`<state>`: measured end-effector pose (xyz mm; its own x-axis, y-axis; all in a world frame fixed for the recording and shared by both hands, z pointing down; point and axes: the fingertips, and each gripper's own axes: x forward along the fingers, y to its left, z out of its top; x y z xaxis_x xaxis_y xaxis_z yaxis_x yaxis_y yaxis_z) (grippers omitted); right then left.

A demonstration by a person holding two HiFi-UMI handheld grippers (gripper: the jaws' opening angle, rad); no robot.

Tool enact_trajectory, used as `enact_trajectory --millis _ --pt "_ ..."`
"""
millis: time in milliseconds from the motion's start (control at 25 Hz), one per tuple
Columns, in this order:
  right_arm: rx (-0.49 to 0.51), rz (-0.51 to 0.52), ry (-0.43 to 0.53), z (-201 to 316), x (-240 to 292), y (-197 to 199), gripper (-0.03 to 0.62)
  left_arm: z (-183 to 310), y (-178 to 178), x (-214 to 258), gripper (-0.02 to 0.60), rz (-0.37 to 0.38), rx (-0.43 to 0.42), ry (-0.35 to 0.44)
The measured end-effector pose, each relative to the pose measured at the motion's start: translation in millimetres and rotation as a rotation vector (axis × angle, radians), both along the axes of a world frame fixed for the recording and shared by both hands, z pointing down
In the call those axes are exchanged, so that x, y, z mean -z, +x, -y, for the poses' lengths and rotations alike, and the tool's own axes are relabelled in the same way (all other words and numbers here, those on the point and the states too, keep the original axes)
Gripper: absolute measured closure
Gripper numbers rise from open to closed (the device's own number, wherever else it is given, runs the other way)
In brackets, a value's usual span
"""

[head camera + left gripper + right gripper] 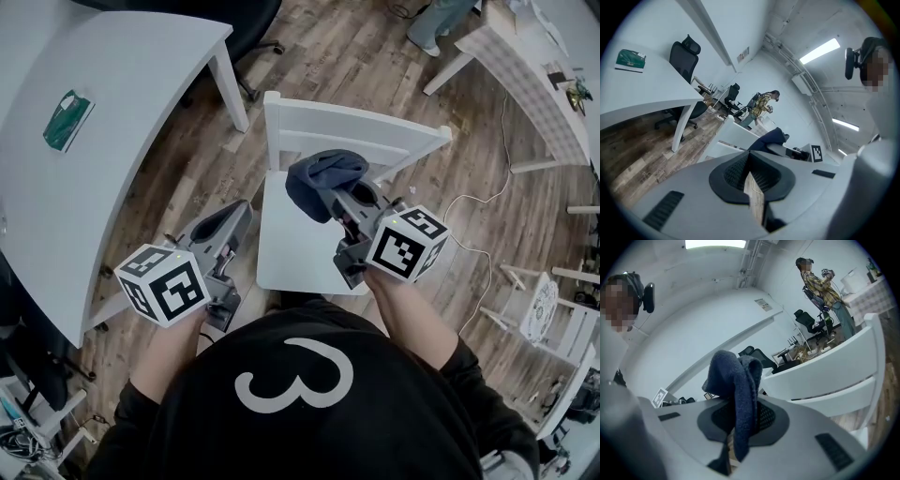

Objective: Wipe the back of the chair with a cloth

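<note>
**Cloth held over the chair seat**

We held the dark blue cloth [322, 176] in our right gripper [349, 201]. Its jaws were clamped on the cloth, and a fold stood up between them. The cloth was over the seat of the white chair [354, 125], just in front of its back; we could not tell if it touched the back. Our left gripper [228, 221] was beside the chair's left edge, its jaws together on nothing. A white table [112, 112] stood further left of the chair.
</note>
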<state>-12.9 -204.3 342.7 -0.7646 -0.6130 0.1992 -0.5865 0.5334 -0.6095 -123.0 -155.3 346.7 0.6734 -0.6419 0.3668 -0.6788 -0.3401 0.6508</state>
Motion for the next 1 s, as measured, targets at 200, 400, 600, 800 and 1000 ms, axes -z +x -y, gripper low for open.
enact_trajectory --millis 200,400,600,800,1000 --pt "-0.007 -0.058 0.033 30.3 -14.3 -11.3 0.543 4.0 -11.8 -6.2 0.568 0.007 0.031 -0.014" --pt "-0.037 -0.107 0.036 63.4 -38.3 -18.2 0.543 7.2 -18.3 -13.8 0.568 0.007 0.064 -0.036" --pt "-0.080 -0.135 0.032 88.1 -60.3 -27.2 0.543 6.6 -25.2 -25.5 0.568 0.023 0.089 -0.064" --pt "-0.120 -0.159 0.051 103.1 -71.2 -33.2 0.543 4.7 -31.6 -31.0 0.568 0.034 0.117 -0.088" --pt "-0.139 -0.211 0.075 110.1 -76.5 -39.4 0.543 2.4 -40.5 -29.7 0.568 0.051 0.152 -0.103"
